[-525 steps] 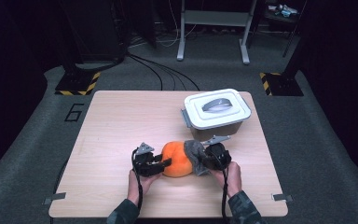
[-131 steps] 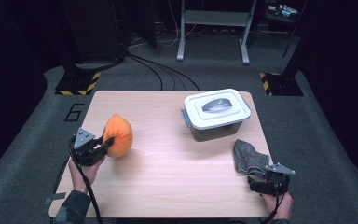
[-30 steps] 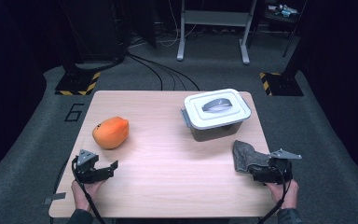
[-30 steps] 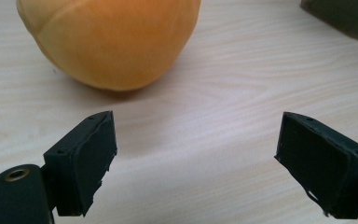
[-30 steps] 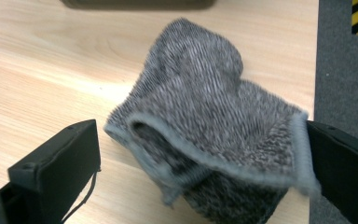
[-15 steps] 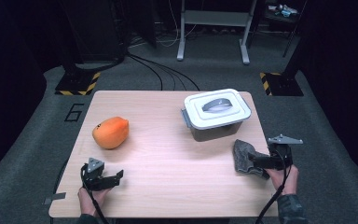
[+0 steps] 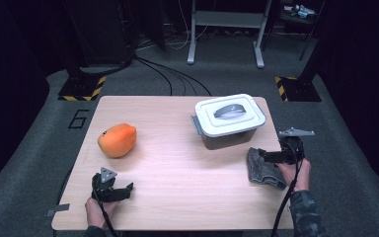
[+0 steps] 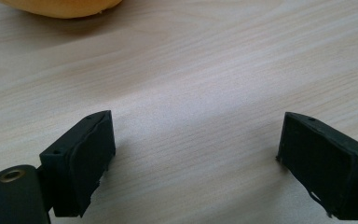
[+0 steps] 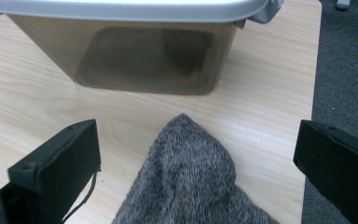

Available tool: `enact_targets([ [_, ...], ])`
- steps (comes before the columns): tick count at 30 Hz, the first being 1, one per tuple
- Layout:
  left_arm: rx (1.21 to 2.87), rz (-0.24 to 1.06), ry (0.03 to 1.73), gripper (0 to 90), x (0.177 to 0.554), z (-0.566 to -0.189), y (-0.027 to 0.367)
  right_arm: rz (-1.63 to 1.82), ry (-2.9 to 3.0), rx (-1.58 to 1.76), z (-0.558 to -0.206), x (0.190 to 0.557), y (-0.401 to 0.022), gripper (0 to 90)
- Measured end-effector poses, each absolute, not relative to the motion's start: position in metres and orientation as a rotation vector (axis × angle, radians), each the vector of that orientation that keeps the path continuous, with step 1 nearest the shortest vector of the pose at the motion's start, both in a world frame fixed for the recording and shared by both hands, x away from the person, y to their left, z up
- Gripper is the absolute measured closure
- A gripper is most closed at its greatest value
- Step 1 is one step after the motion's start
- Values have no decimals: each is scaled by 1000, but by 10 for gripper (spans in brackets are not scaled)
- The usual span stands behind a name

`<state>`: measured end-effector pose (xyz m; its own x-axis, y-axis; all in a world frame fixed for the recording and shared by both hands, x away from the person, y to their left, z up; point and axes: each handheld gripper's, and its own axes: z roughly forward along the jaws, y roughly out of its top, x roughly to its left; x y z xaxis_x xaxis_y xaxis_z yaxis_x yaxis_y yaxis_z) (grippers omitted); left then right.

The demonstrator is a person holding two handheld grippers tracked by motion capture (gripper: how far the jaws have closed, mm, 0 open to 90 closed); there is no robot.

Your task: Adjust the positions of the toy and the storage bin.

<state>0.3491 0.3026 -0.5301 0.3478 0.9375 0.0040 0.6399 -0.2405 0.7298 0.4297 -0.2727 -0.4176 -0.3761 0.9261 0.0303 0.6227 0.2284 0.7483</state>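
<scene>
Low at the left of the high view, the left gripper (image 7: 123,190) rests near the front edge of the table (image 7: 177,168), its jaws spread wide with only bare wood between them. The orange fruit (image 7: 117,140) lies further up and left of it, well apart; in the left gripper view it peeks in at the top left (image 8: 60,7). At the right, the right gripper (image 7: 262,155) hangs over the grey cloth (image 7: 264,169), jaws wide and not touching it. The cloth (image 9: 191,182) sits at the bottom centre between those jaws, just in front of the lidded box (image 7: 229,121).
</scene>
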Motion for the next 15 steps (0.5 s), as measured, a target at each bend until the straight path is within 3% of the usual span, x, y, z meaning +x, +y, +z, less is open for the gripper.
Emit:
enact_targets([
  [15, 1972, 604, 1368, 108, 349, -531, 302, 986, 2081, 1426, -397, 474, -264, 18],
])
